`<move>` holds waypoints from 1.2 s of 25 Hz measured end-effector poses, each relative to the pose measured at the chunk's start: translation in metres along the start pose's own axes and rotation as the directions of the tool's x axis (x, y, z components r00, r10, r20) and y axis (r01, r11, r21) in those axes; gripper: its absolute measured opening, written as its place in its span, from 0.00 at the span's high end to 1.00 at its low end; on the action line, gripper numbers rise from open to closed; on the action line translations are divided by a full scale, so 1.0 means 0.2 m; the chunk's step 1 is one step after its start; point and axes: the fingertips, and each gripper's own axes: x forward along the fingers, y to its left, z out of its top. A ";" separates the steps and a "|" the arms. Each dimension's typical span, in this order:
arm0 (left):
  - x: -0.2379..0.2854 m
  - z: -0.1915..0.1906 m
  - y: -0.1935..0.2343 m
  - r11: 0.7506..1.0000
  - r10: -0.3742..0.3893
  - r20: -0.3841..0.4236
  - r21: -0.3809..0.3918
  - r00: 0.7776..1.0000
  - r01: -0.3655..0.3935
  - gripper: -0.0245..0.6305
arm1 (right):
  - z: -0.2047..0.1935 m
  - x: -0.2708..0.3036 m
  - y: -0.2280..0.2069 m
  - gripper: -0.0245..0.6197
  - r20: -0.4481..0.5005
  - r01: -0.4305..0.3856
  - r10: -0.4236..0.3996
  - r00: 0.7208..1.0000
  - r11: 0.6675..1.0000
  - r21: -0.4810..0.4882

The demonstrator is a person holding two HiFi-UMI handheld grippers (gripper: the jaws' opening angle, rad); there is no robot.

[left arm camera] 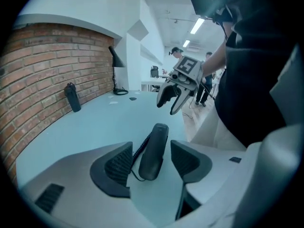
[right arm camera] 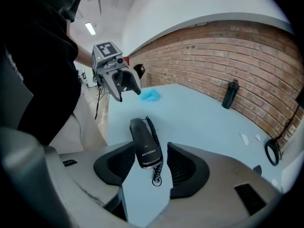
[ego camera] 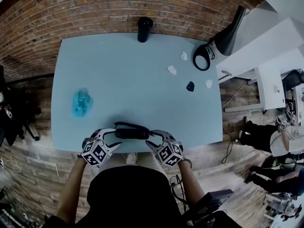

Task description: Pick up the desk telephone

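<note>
Pale blue desk (ego camera: 133,80) carries the telephone (ego camera: 132,133); our left tongs (ego camera: 112,140) and right tongs (ego camera: 154,141) gape wide around its ends, not touching it. We judge that uneven closing could shove it off the desk's lower edge.

— What encloses the room?

— A red brick wall (ego camera: 95,8) curves along the top of the head view, behind a pale blue tabletop (ego camera: 133,75).

— And around it?

— A plank-patterned floor (ego camera: 42,146) fills the lower left. A black desk lamp (ego camera: 229,34) leans at the upper right, beside white furniture (ego camera: 270,46). In the left gripper view, ceiling strip lights (left arm camera: 198,25) glow near the top, right of centre.
</note>
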 end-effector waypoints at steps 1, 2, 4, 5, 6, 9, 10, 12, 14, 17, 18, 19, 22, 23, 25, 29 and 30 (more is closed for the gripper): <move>0.03 -0.02 -0.01 1.000 -0.007 -0.023 0.014 1.000 0.007 0.54 | -0.02 0.02 0.01 0.64 -0.024 -0.020 0.020 1.000 0.999 -0.026; 0.05 -0.04 -0.03 1.000 -0.016 -0.044 0.022 0.999 0.017 0.53 | -0.04 0.04 0.03 0.62 -0.047 -0.041 0.039 0.998 0.998 -0.046; 0.10 -0.07 -0.05 0.999 -0.038 -0.073 0.023 0.997 0.039 0.52 | -0.09 0.06 0.05 0.59 -0.090 -0.077 0.071 0.993 0.994 -0.074; 0.13 -0.08 -0.05 0.999 -0.045 -0.086 0.021 0.995 0.047 0.52 | -0.11 0.08 0.04 0.57 -0.108 -0.093 0.084 0.991 0.992 -0.084; 0.15 -0.09 -0.05 0.998 -0.050 -0.099 0.019 0.994 0.052 0.51 | -0.13 0.09 0.04 0.56 -0.127 -0.108 0.096 0.987 0.990 -0.094; 0.20 -0.14 -0.04 0.998 -0.060 -0.141 0.014 0.988 0.063 0.47 | -0.19 0.13 0.03 0.51 -0.188 -0.153 0.130 0.974 0.982 -0.114; 0.21 -0.17 -0.05 0.998 -0.065 -0.157 0.012 0.985 0.068 0.44 | -0.21 0.14 0.04 0.49 -0.205 -0.170 0.143 0.968 0.978 -0.118; 0.23 -0.21 -0.07 0.997 -0.076 -0.188 0.011 0.979 0.079 0.43 | -0.24 0.16 0.05 0.47 -0.228 -0.197 0.165 0.960 0.972 -0.125; 0.25 -0.24 -0.06 0.996 -0.084 -0.215 0.011 0.973 0.088 0.40 | -0.25 0.18 0.04 0.46 -0.240 -0.214 0.178 0.954 0.968 -0.133; 0.27 -0.29 -0.06 0.994 -0.102 -0.243 0.004 0.965 0.106 0.38 | -0.28 0.22 0.04 0.46 -0.260 -0.237 0.197 0.945 0.963 -0.129; 0.28 -0.30 -0.06 0.994 -0.107 -0.248 0.002 0.963 0.111 0.38 | -0.29 0.23 0.05 0.46 -0.268 -0.245 0.205 0.942 0.961 -0.128; 0.28 -0.30 -0.06 0.994 -0.109 -0.251 0.001 0.962 0.113 0.38 | -0.30 0.24 0.05 0.46 -0.274 -0.252 0.210 0.938 0.959 -0.127; 0.32 -0.32 -0.04 0.993 -0.114 -0.267 0.004 0.957 0.119 0.38 | -0.32 0.27 0.04 0.46 -0.282 -0.258 0.218 0.934 0.959 -0.116; 0.33 -0.34 -0.05 0.992 -0.121 -0.276 0.007 0.954 0.127 0.38 | -0.32 0.28 0.04 0.46 -0.285 -0.260 0.220 0.933 0.959 -0.111; 0.35 -0.37 -0.06 0.990 -0.135 -0.289 0.006 0.948 0.143 0.38 | -0.34 0.30 0.05 0.46 -0.294 -0.266 0.225 0.929 0.958 -0.107; 0.38 -0.41 -0.07 0.989 -0.145 -0.297 -0.025 0.944 0.145 0.38 | -0.36 0.31 0.06 0.46 -0.307 -0.277 0.239 0.921 0.957 -0.089; 0.38 -0.41 -0.07 0.989 -0.149 -0.301 -0.031 0.942 0.146 0.38 | -0.36 0.32 0.06 0.46 -0.308 -0.277 0.240 0.921 0.957 -0.084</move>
